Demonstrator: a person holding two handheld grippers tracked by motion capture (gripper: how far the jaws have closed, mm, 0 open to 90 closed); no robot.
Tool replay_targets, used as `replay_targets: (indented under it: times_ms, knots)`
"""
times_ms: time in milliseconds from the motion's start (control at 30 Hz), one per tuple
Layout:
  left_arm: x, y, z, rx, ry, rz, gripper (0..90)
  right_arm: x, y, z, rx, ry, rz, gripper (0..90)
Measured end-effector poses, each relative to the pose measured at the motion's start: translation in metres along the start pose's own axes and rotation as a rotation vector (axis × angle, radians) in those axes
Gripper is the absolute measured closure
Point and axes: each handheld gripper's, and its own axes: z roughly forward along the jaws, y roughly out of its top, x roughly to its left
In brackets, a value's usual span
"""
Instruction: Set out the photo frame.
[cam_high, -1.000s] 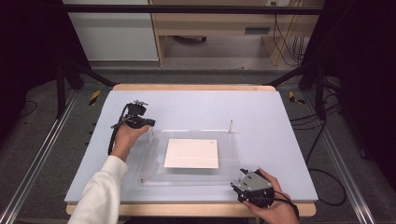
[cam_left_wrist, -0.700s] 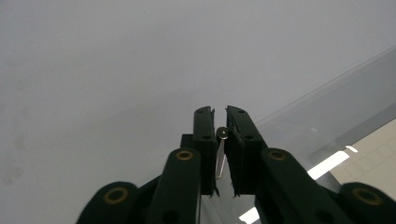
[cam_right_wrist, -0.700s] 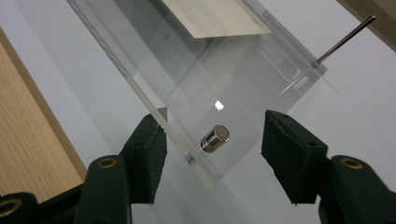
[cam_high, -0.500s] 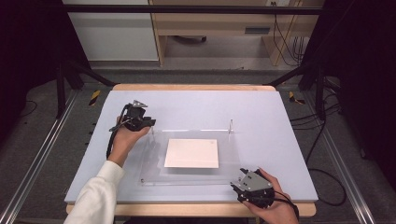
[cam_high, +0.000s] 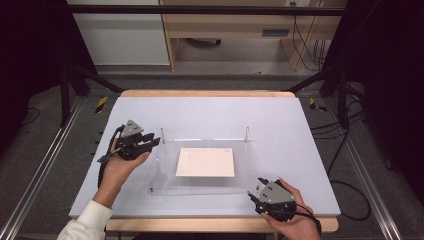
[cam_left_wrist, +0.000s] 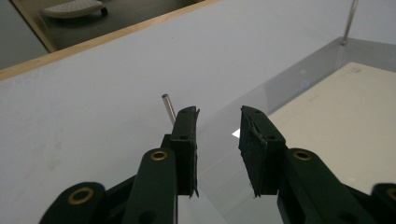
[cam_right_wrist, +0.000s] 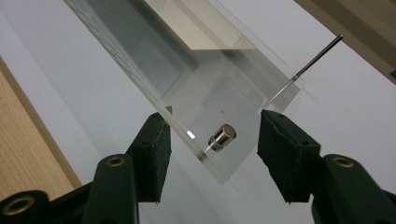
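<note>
Pulled back toward nine o'clock, the left gripper (cam_high: 150, 143) has just been opening, empty, beside a corner pin (cam_left_wrist: 168, 107) of the clear acrylic plate (cam_high: 165, 175) at table centre, while the right gripper (cam_high: 254, 195), released, should close squarely on the steel cap (cam_right_wrist: 222, 136).

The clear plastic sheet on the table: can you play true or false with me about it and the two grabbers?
1. A white paper lies at the clear sheet. True.
2. The left gripper is squeezing a metal pin. False: its jaws stand apart with nothing between them, having just been opening, and the pin is beside them.
3. The right gripper has its jaws on either side of a small metal knob. True, without pressing it.
4. The right gripper sits at the far edge of the table. False: it is at the near edge.
</note>
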Motion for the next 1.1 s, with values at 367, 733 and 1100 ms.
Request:
replay_targets:
  times_ms: [367, 733, 1100]
  knots:
    - [-0.016, 0.014, -0.031, -0.059, -0.022, 0.057, 52.1, -0.005, 0.007, -0.004, -0.009, -0.002, 0.027, 46.1]
    - [-0.033, 0.025, -0.046, -0.065, -0.051, 0.102, 37.6, -0.01, 0.017, -0.008, 0.021, 0.005, 0.057, 47.3]
    - [-0.044, 0.029, -0.056, -0.009, -0.084, 0.142, 18.3, -0.019, 0.03, -0.012, 0.044, 0.012, 0.06, 49.3]
